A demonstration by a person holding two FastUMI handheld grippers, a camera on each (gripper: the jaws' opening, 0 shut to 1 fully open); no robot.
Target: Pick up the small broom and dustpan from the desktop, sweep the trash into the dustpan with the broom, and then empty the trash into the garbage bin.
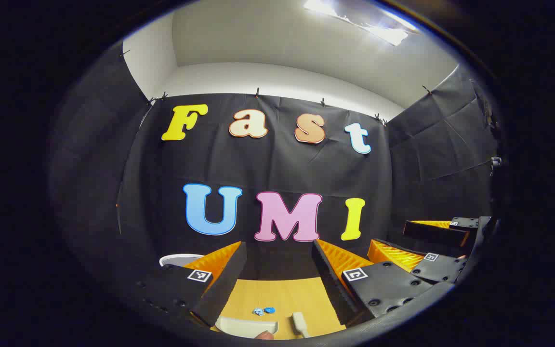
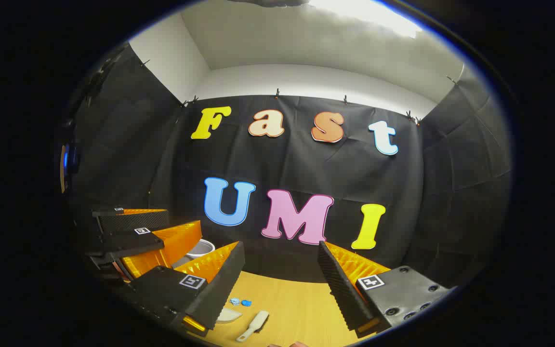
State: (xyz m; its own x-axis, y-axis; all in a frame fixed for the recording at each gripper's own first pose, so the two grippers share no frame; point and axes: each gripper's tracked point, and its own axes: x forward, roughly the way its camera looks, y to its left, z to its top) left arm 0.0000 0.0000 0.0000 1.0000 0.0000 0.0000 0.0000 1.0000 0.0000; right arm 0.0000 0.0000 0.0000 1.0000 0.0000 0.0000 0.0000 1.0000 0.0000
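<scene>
Desktop (image 2: 297,299) lies bare beyond broom (image 2: 253,325) and dustpan (image 2: 229,315).

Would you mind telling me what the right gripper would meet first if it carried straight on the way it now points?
Probably the booth wall: the right gripper points above the desk, though depth is unclear.

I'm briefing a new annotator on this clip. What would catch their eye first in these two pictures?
First, each view's own gripper, left gripper and right gripper, held open above the wooden desktop. Between the fingers lie small blue scraps of trash, with the pale broom just in front of them and the dustpan to its left. Farther left, behind the desk, a white garbage bin peeks out.
</scene>
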